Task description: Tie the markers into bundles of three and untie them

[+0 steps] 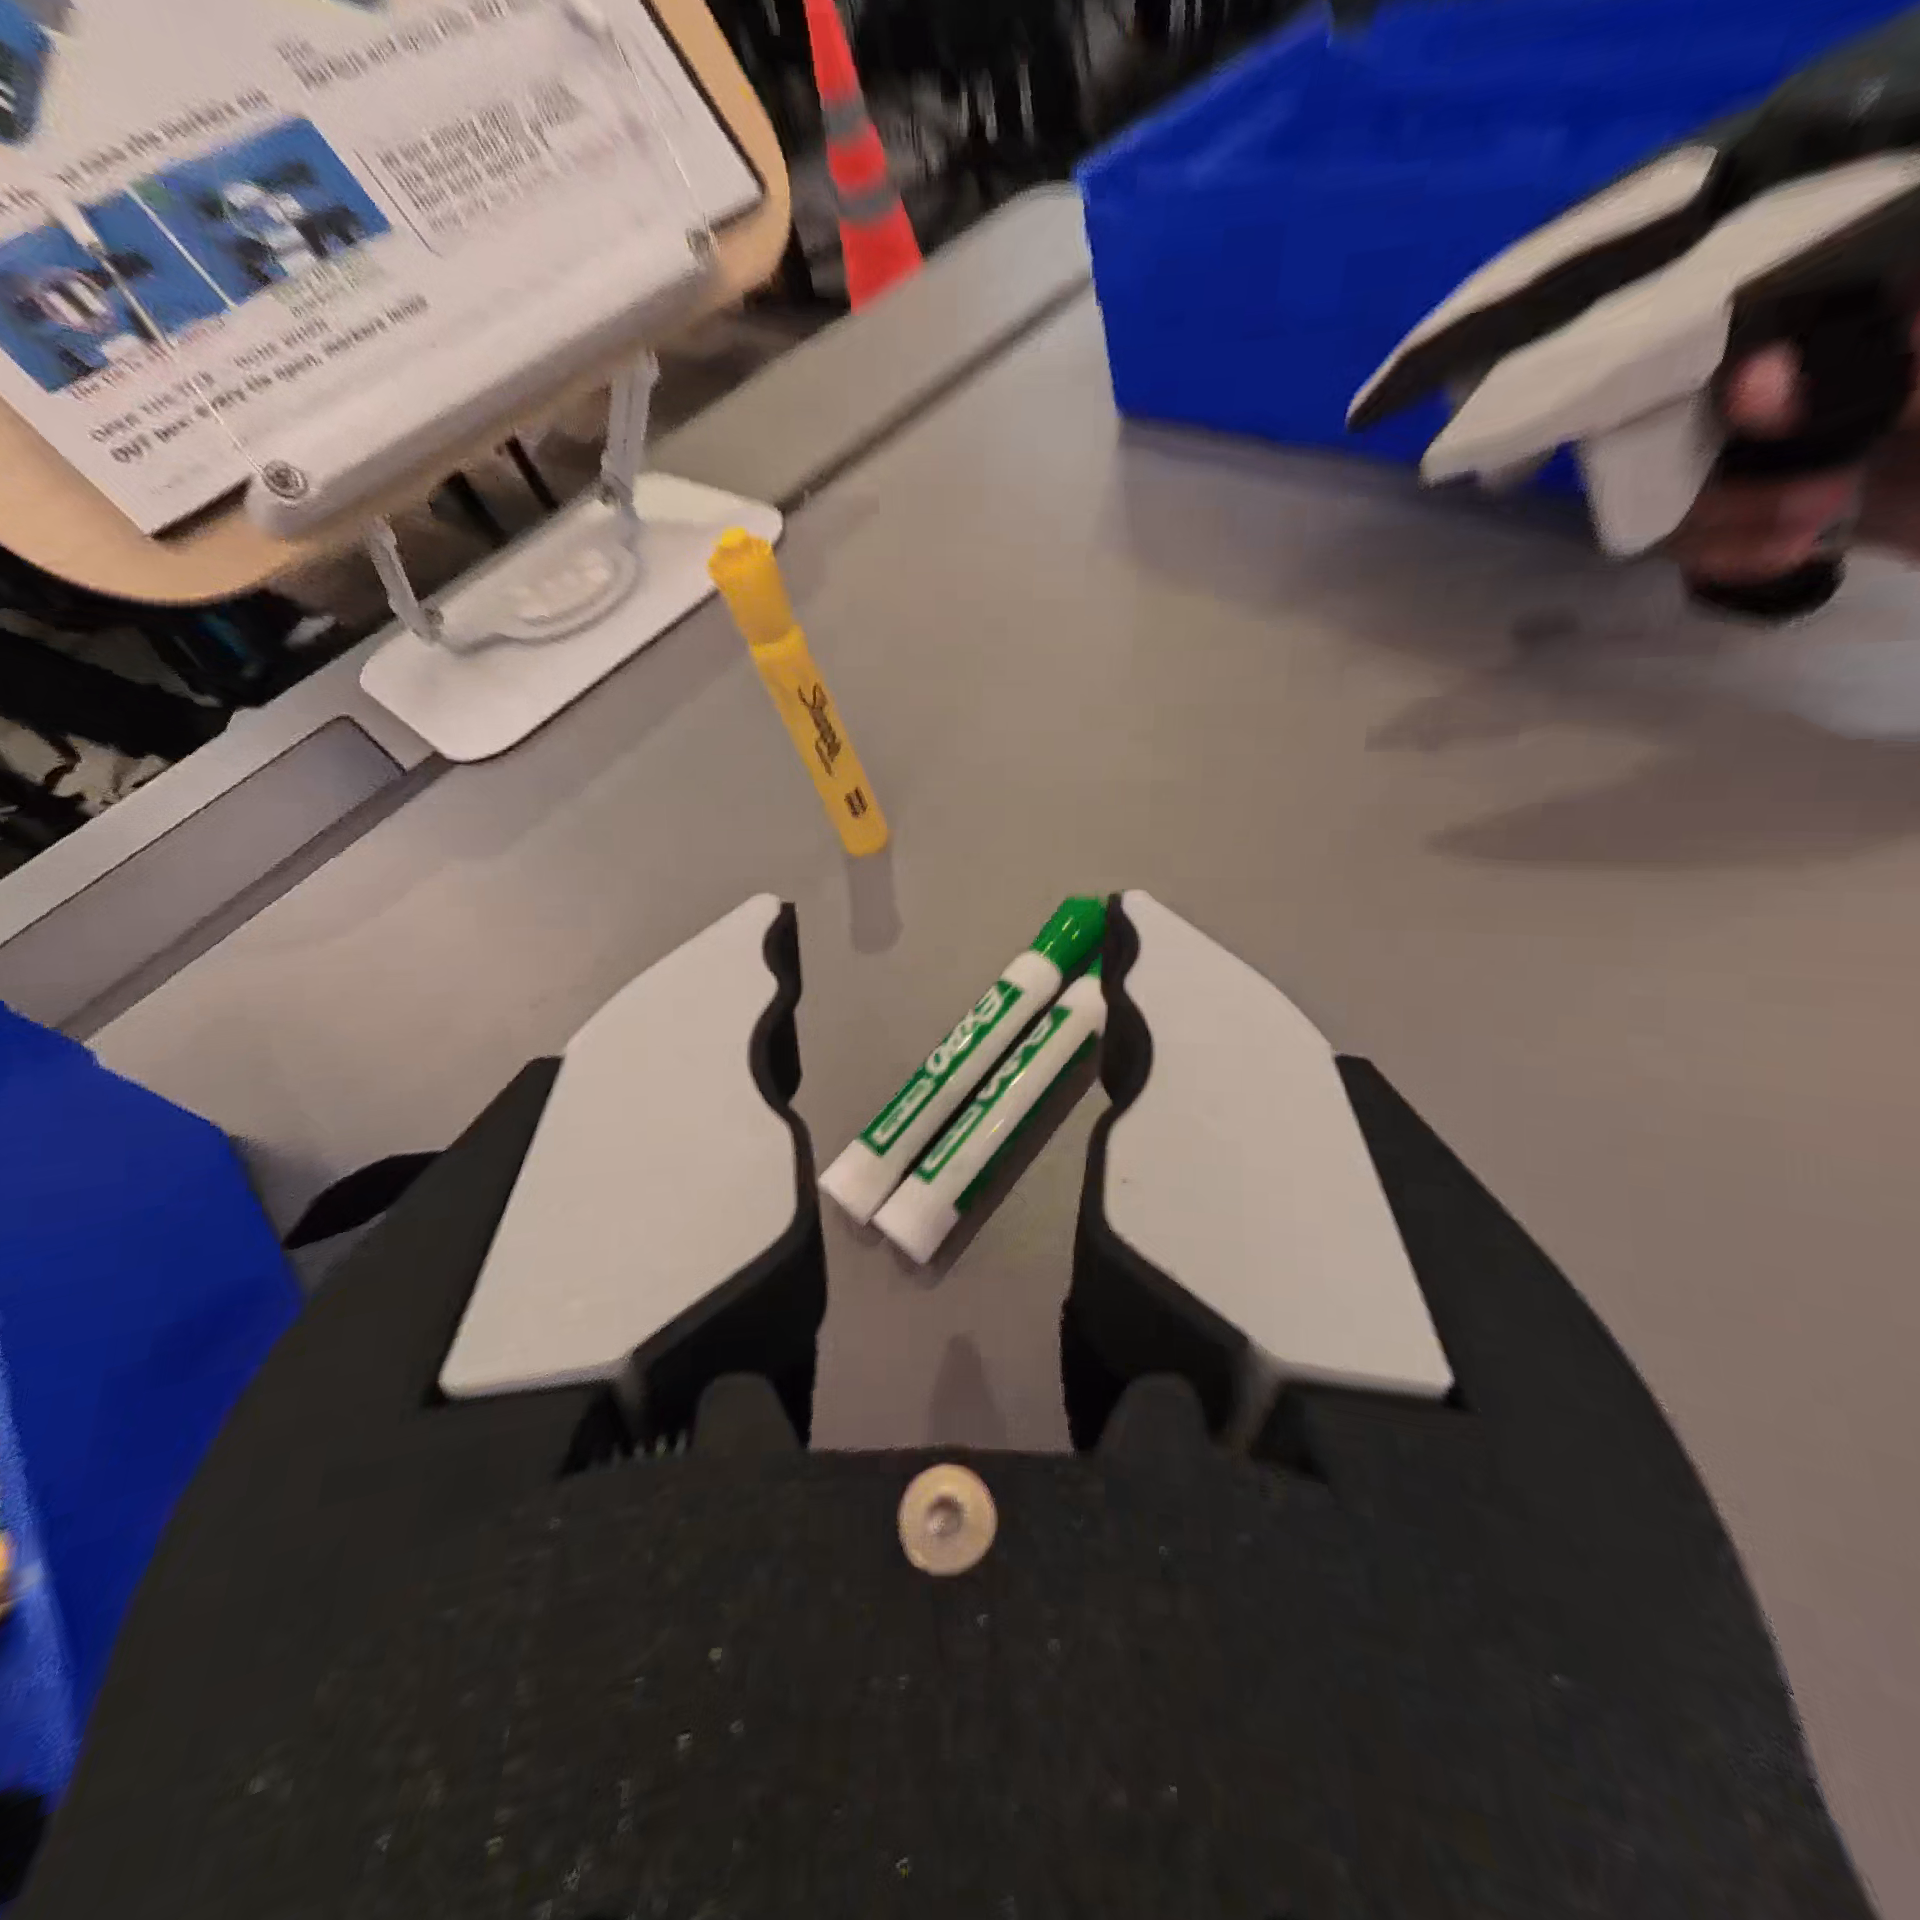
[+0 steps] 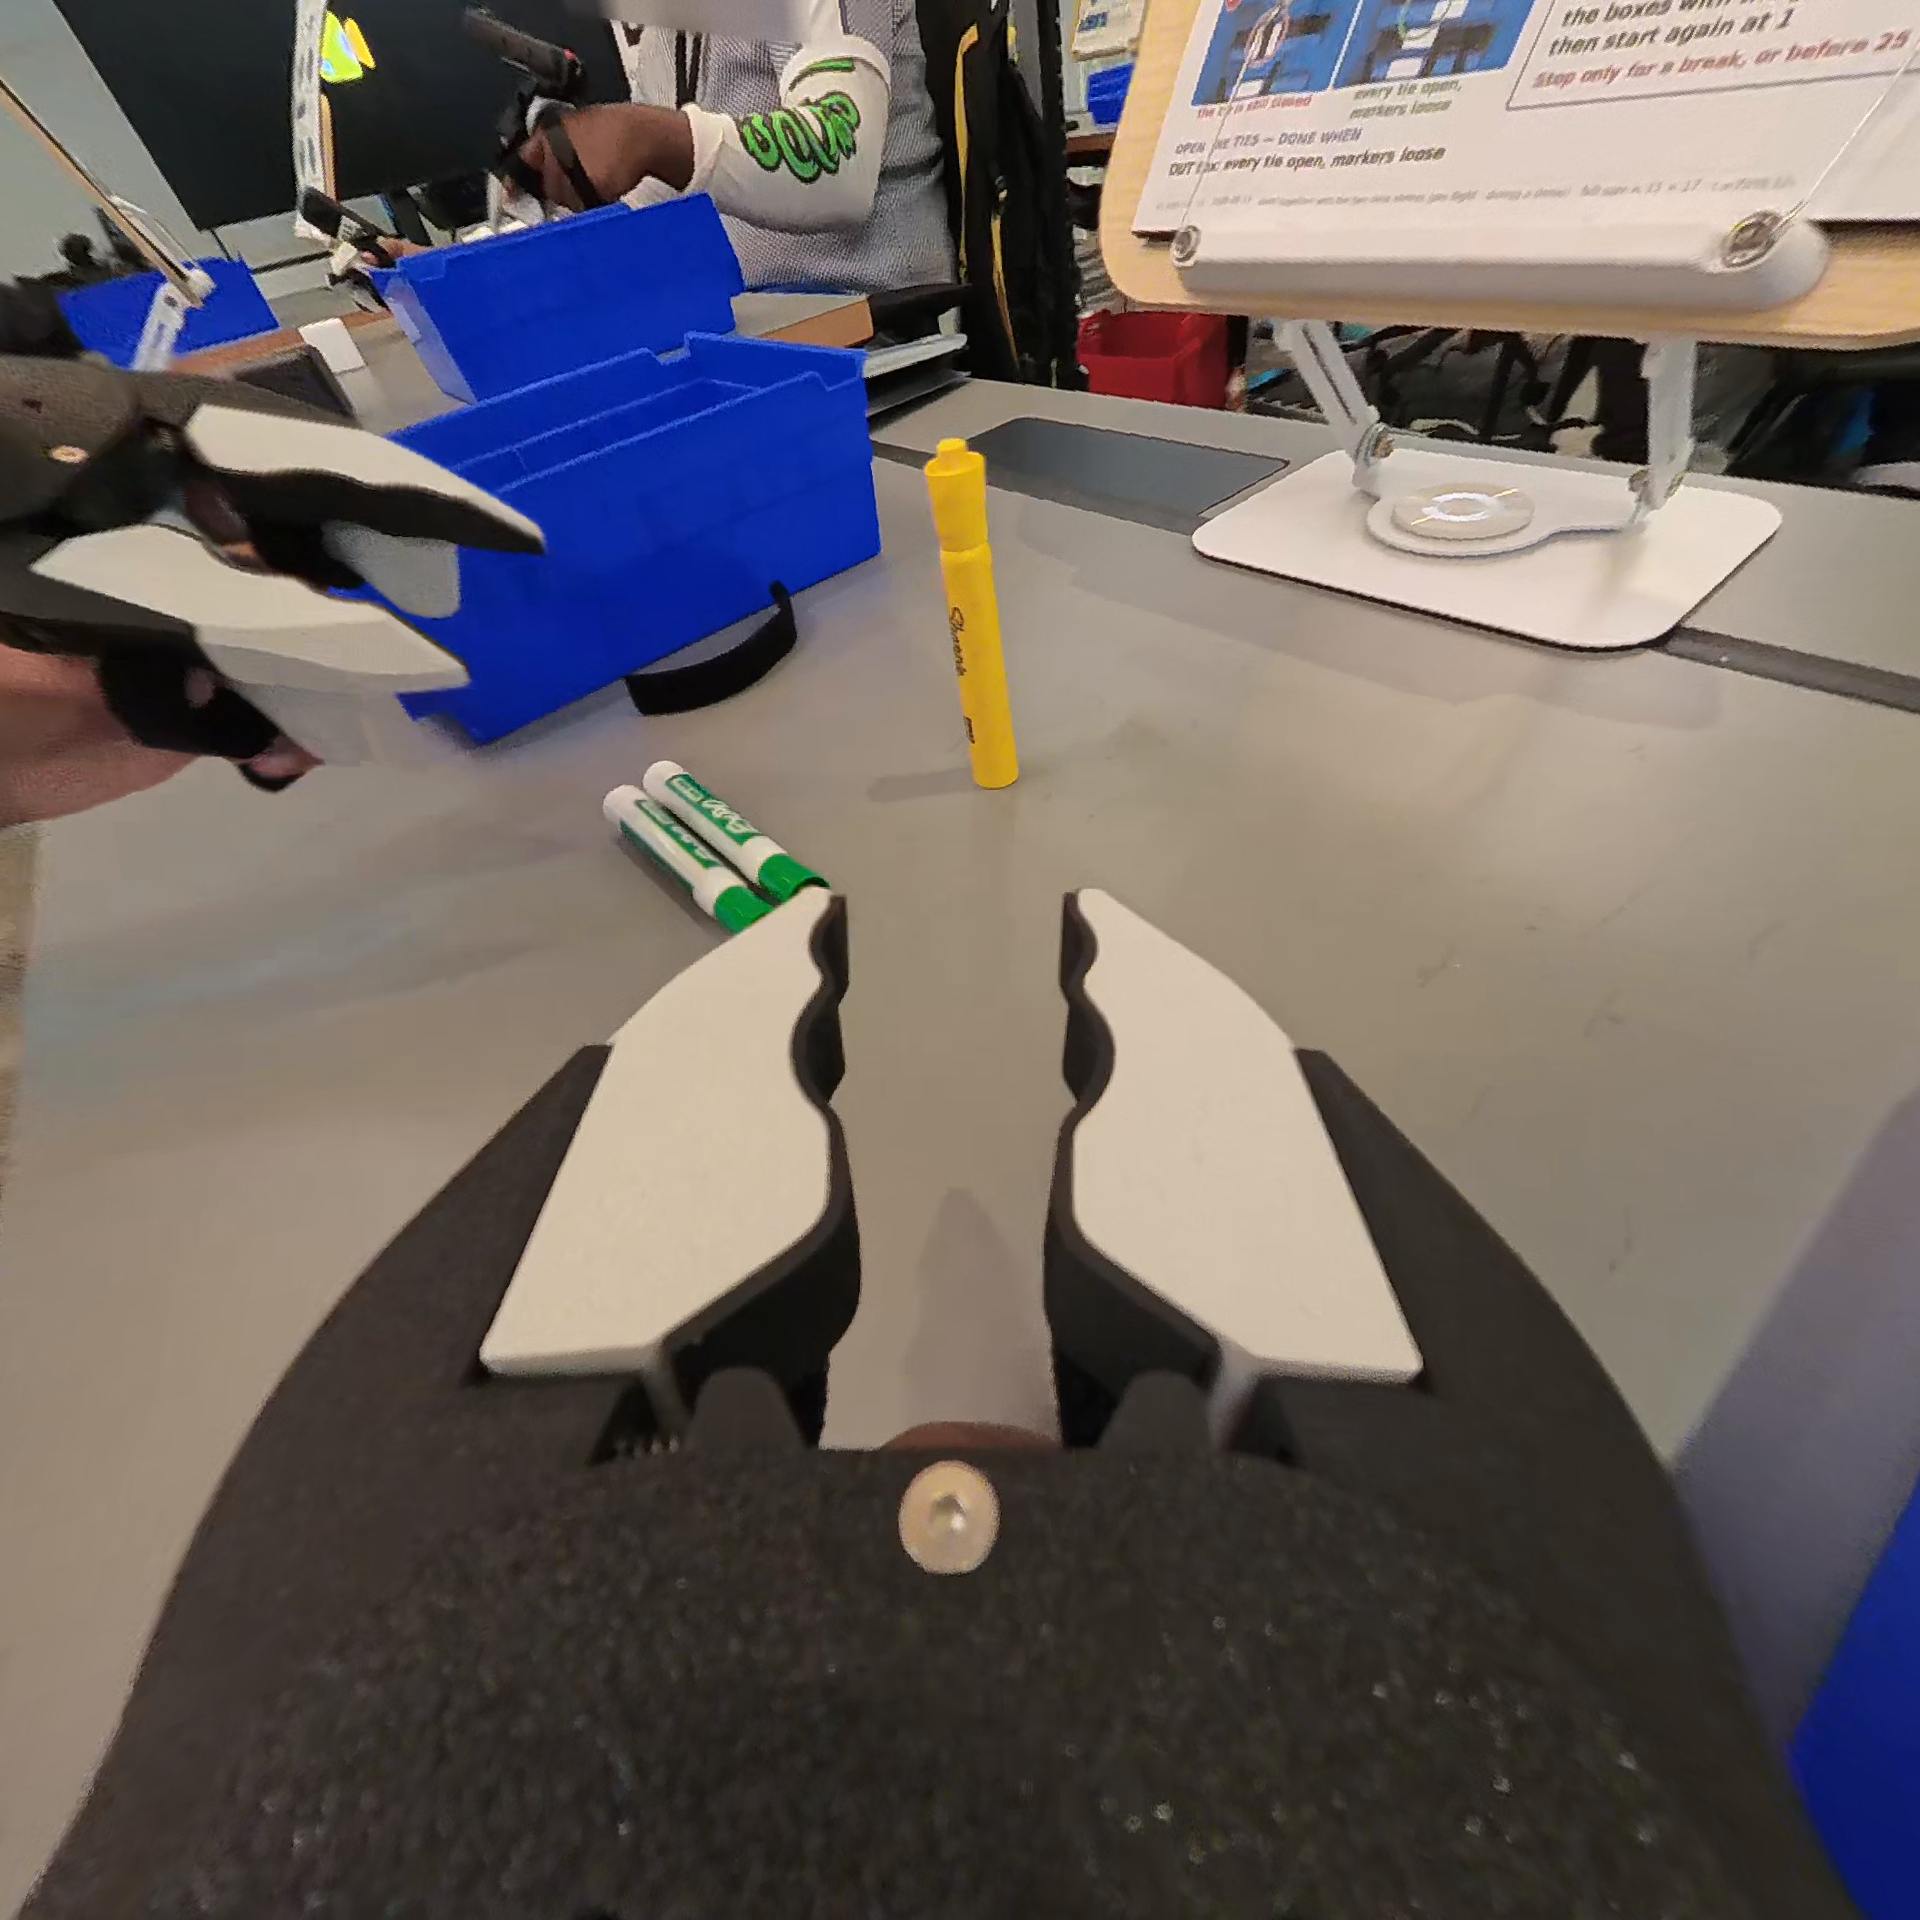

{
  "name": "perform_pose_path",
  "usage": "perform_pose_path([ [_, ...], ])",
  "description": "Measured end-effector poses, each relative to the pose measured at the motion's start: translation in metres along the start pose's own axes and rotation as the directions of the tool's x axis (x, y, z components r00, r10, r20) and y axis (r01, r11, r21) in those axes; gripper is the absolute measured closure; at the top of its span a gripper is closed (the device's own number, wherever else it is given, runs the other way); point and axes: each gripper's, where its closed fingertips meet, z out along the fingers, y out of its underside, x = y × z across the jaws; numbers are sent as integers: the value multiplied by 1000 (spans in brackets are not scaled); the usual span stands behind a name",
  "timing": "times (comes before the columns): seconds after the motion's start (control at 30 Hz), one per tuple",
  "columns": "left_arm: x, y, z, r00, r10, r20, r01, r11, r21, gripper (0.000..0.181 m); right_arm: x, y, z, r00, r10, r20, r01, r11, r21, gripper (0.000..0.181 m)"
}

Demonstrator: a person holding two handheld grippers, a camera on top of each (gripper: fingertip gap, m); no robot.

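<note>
Fingers (image 1: 665, 1091) of the left gripper (image 1: 951, 909), matte grey with wavy black pads, spread empty around two glossy green markers (image 1: 966, 1091) lying on the smooth counter (image 1: 1351, 1039); right gripper (image 2: 951, 904) likewise parted, seemingly empty, yellow marker (image 2: 971, 623) upright beyond.

Plain grey counter (image 2: 1299, 935). Solid yellow marker (image 2: 971, 623) with black lettering along the barrel. Two white markers (image 2: 707, 847) with green caps and green-and-white label bands. Left tongs (image 1: 951, 914) and right tongs (image 2: 951, 904): pale grey fingers, black inner pads, speckled black body. Bright blue bin (image 2: 665, 499), black strap (image 2: 717, 665) beside it. White stand (image 2: 1486, 540). Orange cone (image 1: 862, 177) with grey stripes.
</note>
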Motion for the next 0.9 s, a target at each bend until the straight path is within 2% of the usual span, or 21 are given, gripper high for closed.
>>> perform_pose_path([
  [0.17, -1, 5, -8, 987, -154, 51, 148, 984, 103, 126, 5, -1, 0, 997, -48, -58, 49, 999, 4, 139],
  [0.37, 1, 11, -3, 908, -413, -71, 418, 905, 81, 123, 5, 2, 3, 998, -34, -60, 34, 999, -2, 135],
  [0.5, -1, 15, -3, 925, -377, -38, 379, 922, 79, 124, 2, 3, 6, 998, -29, -52, 29, 1000, -5, 135],
  [0.9, 11, 16, 3, 952, -303, -45, 305, 950, 59, 128, 9, 8, 6, 998, -13, -63, 11, 1000, -29, 137],
])
